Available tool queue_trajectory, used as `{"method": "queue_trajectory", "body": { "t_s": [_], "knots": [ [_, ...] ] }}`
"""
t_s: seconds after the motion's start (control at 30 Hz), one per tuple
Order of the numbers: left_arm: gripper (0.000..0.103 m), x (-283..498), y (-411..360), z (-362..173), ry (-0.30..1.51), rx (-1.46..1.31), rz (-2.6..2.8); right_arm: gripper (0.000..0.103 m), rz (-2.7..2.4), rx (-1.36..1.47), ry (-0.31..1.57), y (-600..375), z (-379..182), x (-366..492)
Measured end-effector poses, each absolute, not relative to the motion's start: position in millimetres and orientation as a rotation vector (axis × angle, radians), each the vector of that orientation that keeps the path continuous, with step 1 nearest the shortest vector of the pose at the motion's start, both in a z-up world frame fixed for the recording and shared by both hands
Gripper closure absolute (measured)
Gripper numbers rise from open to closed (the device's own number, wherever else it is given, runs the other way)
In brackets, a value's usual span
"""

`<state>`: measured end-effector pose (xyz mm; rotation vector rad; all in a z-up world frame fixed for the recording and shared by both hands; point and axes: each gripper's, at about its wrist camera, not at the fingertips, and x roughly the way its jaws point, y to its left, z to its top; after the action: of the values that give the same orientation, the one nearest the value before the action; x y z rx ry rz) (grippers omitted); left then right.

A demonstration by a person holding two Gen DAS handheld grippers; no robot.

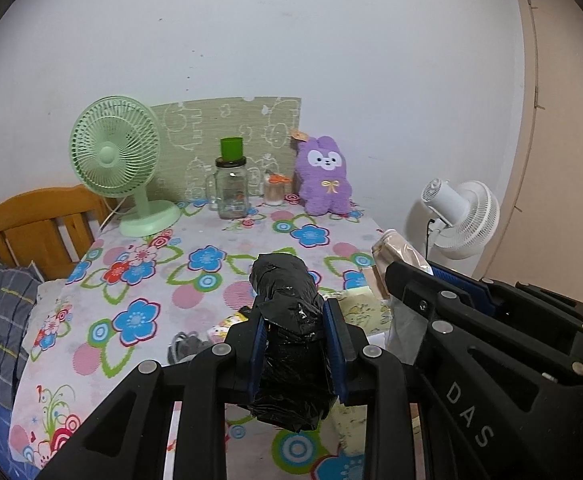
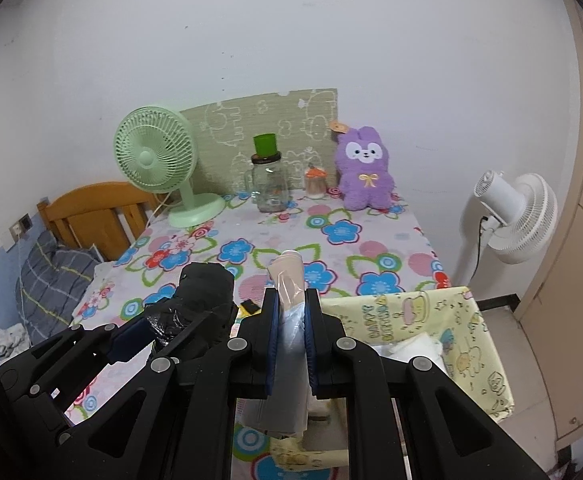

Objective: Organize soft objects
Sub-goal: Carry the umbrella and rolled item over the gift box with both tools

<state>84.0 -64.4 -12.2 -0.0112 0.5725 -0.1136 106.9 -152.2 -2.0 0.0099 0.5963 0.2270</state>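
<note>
Left hand-held gripper (image 1: 296,340) clamps black bundle (image 1: 287,320); right (image 2: 291,332) pinches, seemingly, beige pack (image 2: 288,280).

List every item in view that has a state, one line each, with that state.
left gripper: shut on the black bundle
black bundle: held, lifted above the tablecloth
right gripper: shut on the beige pack
beige pack: held between the fingers, in clear wrap
purple plush: upright against the wall
green fan: upright; running or not, cannot tell
glass jar: upright, green cup on its lid
yellow fabric bin: open-topped
</note>
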Motion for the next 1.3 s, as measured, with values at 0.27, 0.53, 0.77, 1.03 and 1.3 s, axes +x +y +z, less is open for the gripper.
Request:
{"method": "queue_trajectory", "body": {
  "t_s": [0.27,0.53,0.77,1.03,1.3],
  "knots": [
    [0.076,89.4,-85.1,-15.2,0.576,0.002,-0.155,0.088,0.190,0.023,0.595,-173.2,-3.9,108.6],
    [0.076,94.8,-103.6,-19.6,0.590,0.013,-0.196,0.088,0.151,0.035,0.606,-193.0,-8.3,111.2],
    [0.076,99.0,-119.2,-24.7,0.606,0.021,-0.229,0.088,0.121,0.045,0.620,-207.8,-12.9,115.2],
    [0.075,106.3,-135.7,-36.6,0.640,0.037,-0.262,0.088,0.089,0.064,0.647,-224.7,-24.4,119.5],
    [0.075,115.9,-148.1,-53.7,0.696,0.064,-0.290,0.088,0.064,0.077,0.690,-236.4,-43.4,126.3]
  ]
}}
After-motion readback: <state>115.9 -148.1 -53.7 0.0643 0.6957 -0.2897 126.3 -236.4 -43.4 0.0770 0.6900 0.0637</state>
